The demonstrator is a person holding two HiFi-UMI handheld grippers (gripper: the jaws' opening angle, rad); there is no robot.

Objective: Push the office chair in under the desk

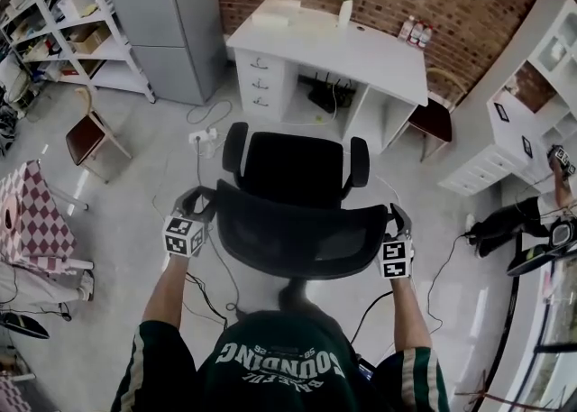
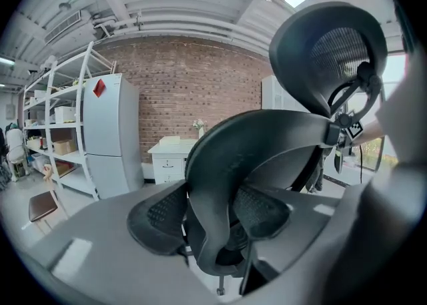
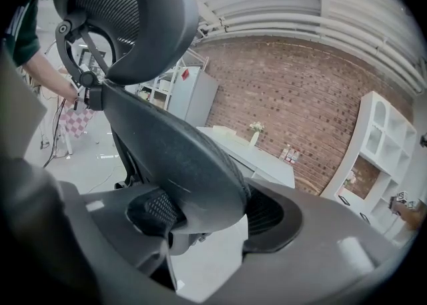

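Observation:
The black mesh office chair (image 1: 293, 169) stands on the floor a short way in front of the white desk (image 1: 361, 54), its seat facing the desk's open knee space. Its curved backrest (image 1: 302, 237) is nearest me. My left gripper (image 1: 200, 206) clamps the backrest's left edge. In the left gripper view the frame (image 2: 213, 163) runs between the two pads (image 2: 157, 217), with the headrest (image 2: 330, 57) above. My right gripper (image 1: 395, 221) clamps the right edge. In the right gripper view the backrest rim (image 3: 180, 157) fills the gap between the pads (image 3: 267, 213).
A power strip and cables (image 1: 203, 136) lie on the floor left of the chair, and more cables lie under the desk. A brown chair (image 1: 435, 120) stands right of the desk, another (image 1: 87, 137) at far left. A grey cabinet (image 1: 167, 18), shelving (image 1: 54, 32) and white cupboards (image 1: 527, 104) ring the room.

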